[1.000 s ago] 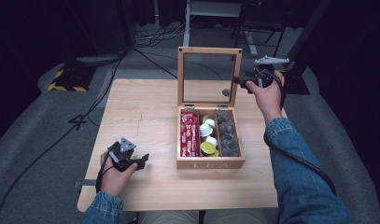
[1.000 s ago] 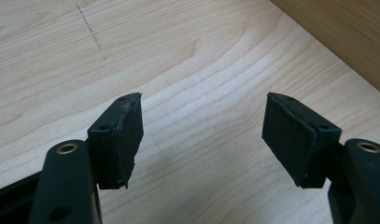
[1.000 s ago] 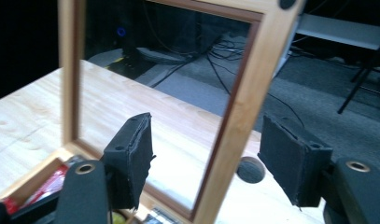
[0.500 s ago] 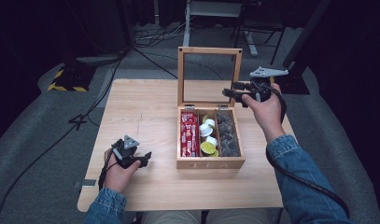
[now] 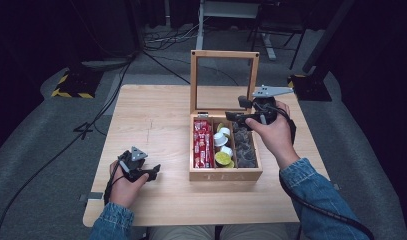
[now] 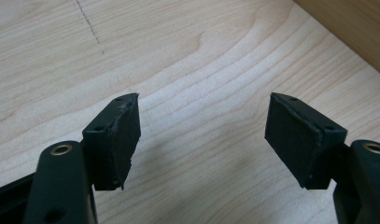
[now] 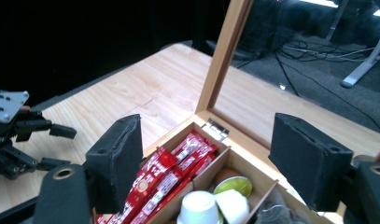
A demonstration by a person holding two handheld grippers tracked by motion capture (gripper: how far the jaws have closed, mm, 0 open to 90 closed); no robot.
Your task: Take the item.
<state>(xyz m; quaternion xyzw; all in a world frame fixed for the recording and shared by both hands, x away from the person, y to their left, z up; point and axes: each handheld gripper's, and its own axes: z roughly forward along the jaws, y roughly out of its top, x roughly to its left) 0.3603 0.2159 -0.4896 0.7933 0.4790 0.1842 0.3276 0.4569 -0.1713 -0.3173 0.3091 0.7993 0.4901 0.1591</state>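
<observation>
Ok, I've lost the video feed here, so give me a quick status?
Right gripper open, above the tea box. Left gripper open, idle on the table. Lid upright, nothing blocking.

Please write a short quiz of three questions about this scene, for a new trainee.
1. True or false: the lid of the wooden box stands open.
2. What lies in the box's left compartment? A) red sachets B) white cups C) dark bags
3. Fill in: the left gripper is above the ____, with nothing between its jaws.

Key: 1 true. 2 A, the red sachets. 3 table. The right gripper, jaws open too, hovers over the box.
</observation>
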